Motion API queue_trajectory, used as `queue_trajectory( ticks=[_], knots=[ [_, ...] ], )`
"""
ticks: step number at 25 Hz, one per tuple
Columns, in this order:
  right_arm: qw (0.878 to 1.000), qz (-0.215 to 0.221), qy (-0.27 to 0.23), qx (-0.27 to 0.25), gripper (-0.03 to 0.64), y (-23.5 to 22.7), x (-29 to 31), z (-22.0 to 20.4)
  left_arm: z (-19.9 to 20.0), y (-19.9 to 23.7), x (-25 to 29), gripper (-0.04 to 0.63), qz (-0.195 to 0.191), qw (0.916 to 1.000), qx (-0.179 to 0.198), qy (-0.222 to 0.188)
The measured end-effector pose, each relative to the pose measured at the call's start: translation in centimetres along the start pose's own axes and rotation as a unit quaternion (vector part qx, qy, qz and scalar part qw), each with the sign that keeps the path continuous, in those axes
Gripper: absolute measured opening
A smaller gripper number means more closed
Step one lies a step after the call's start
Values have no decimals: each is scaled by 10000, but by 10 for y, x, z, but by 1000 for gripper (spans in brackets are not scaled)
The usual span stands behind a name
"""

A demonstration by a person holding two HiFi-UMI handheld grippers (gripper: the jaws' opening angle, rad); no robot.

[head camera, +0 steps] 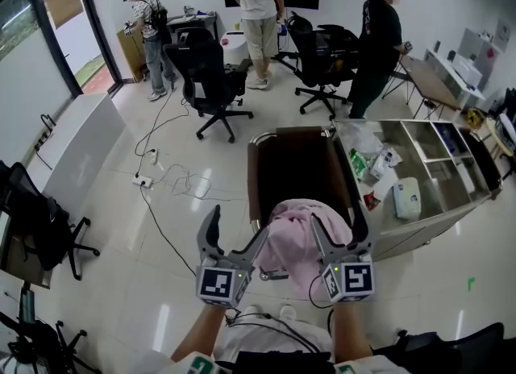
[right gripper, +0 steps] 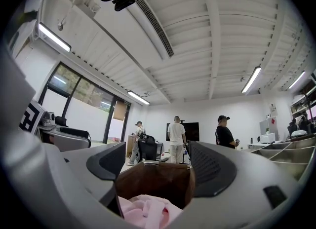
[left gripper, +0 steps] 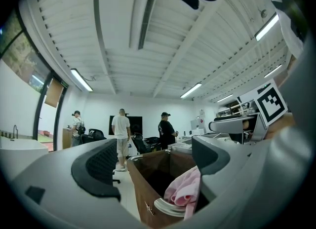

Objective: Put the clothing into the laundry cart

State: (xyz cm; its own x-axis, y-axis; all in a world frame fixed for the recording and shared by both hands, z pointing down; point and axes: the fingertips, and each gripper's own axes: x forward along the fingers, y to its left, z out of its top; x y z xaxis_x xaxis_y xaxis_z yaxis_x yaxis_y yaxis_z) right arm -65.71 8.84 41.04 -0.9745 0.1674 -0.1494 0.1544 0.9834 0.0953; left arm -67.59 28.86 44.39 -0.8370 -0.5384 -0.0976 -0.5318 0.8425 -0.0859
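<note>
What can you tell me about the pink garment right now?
The pink garment is soft, crumpled fabric, bunched in a heap over the near rim of the brown laundry cart, part inside, part hanging outside. It lies between the left gripper and the right gripper; both stand open, neither clamping it.

The laundry cart (head camera: 252, 175) stood open-topped, its dark inside clear to reach past the pink clothing (head camera: 294, 239) heaped over its near rim. A shelf unit (head camera: 443, 218) stood just beside the cart's right side, shutting that flank. Left of the cart the floor (head camera: 201, 227) lay free, with cables (head camera: 173, 179) and a power strip (head camera: 143, 180) farther left. Past the cart's far end, office chairs (head camera: 211, 74) and standing people (head camera: 258, 2) kept well apart from it.
</note>
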Motion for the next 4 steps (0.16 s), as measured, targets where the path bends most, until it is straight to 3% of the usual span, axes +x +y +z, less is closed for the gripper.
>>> queue_trajectory(
  ticks=[4],
  knots=[
    [10000, 48, 34, -16, 439, 6, 0, -4, -1, 2, -3, 448, -10, 10000, -7, -18]
  ],
)
